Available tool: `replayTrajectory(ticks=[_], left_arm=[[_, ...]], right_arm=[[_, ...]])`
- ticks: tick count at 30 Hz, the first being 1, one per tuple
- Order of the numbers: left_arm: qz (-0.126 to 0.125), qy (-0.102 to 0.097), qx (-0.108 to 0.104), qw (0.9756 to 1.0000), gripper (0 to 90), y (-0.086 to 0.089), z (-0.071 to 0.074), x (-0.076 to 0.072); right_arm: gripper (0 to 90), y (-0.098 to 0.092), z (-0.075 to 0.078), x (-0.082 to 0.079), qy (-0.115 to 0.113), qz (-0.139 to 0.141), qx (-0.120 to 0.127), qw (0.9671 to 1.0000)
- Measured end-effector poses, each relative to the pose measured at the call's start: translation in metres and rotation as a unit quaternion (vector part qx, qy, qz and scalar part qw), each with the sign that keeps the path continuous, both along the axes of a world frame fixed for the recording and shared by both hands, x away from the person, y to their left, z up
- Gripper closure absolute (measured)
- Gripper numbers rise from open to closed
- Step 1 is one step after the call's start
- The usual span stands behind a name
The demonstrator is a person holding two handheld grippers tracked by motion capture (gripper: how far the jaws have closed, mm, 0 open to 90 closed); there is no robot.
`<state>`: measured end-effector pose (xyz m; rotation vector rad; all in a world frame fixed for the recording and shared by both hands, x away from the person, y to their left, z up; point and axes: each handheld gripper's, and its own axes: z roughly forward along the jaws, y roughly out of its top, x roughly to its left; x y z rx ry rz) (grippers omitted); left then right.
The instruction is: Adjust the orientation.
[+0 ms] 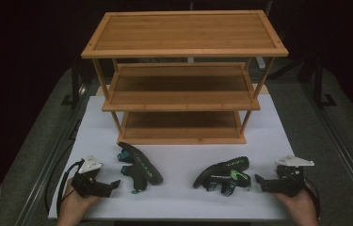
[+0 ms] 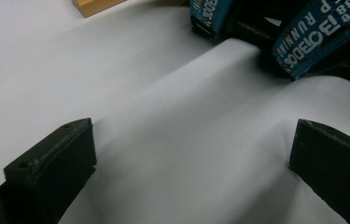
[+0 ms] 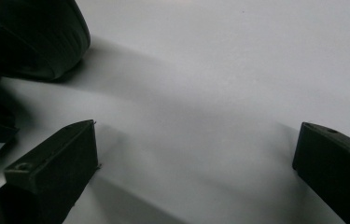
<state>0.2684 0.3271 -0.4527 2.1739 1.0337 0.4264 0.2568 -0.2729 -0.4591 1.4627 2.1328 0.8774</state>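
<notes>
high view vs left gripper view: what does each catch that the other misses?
High view alone: the whole three-tier wooden shelf, both sandals, left and right, both hands, and the right gripper. Left gripper view alone: white lettering on the left sandal's blue straps, close up. Shared: the white sheet, the left sandal, and the left gripper, open with nothing between its jaws.
</notes>
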Motion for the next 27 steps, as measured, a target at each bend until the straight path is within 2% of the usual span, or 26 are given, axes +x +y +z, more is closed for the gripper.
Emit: replayTrajectory(ticks=[13,16,20,21,22,25,27], left_arm=[[0.000,-0.002,0.004,1.0000,0.0,-0.001,0.000,0.000],[-0.017,-0.008,0.005,0.9998,0.0,-0.002,0.001,-0.003],[-0.024,-0.013,-0.002,0.9996,0.2,-0.001,0.002,-0.006],[-0.031,-0.016,-0.007,0.9994,4.1,0.000,0.003,-0.008],[-0.037,-0.017,-0.012,0.9991,13.6,0.002,0.003,-0.009],[-0.056,-0.015,-0.027,0.9979,17.2,0.004,0.004,-0.012],[-0.079,-0.018,-0.041,0.9959,32.9,0.004,0.007,-0.014]], right_arm=[[0.0,0.000,0.000,0.000,0.000,0.000,0.001,1.0000],[0.0,0.000,0.000,0.000,-0.001,0.000,0.000,1.0000],[0.0,0.000,0.000,0.000,-0.002,0.000,0.000,1.0000],[0.0,0.000,0.000,0.000,-0.001,0.000,0.000,1.0000],[0.0,0.000,0.000,0.000,0.000,0.000,0.000,1.0000],[0.0,0.000,0.000,0.000,0.000,0.000,0.000,1.0000],[0.0,0.000,0.000,0.000,0.000,0.000,-0.001,1.0000]])
